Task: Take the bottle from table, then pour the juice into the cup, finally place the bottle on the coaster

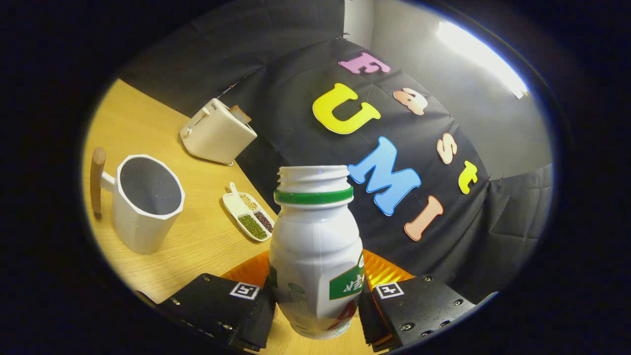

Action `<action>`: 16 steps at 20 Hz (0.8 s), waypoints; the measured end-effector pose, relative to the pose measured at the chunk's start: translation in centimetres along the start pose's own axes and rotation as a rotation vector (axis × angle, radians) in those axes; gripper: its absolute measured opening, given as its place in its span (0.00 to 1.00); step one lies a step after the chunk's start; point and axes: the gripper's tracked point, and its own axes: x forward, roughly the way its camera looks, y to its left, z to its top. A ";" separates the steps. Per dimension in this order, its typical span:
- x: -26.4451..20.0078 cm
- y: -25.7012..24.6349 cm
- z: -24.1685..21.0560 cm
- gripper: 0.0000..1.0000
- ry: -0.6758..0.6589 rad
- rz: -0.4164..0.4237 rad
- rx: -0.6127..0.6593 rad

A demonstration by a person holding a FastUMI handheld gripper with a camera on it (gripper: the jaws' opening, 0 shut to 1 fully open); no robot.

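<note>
A white bottle (314, 251) with a green neck ring and an open threaded mouth stands upright between my two fingers. My gripper (315, 301) is shut on the bottle's lower body, one finger pressing each side. The bottle's base hangs a little above the wooden table (197, 236). Beyond the fingers on the left stands a white faceted cup (146, 202) with a wooden handle, its mouth open and its inside dark. Just behind the bottle's base lies an orange ribbed coaster (379, 270), partly hidden by the bottle and my fingers.
A cream toaster (217, 132) sits at the far side of the table, beyond the cup. A small white divided dish (248, 218) of beans lies between the cup and the bottle. The black cloth wall rises right behind the table's edge.
</note>
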 end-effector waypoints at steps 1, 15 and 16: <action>0.0 0.2 0.3 0.70 -0.002 0.003 -0.038; 0.8 3.6 2.7 0.70 -0.048 0.030 -0.417; 0.8 3.6 2.9 0.70 -0.048 0.027 -0.438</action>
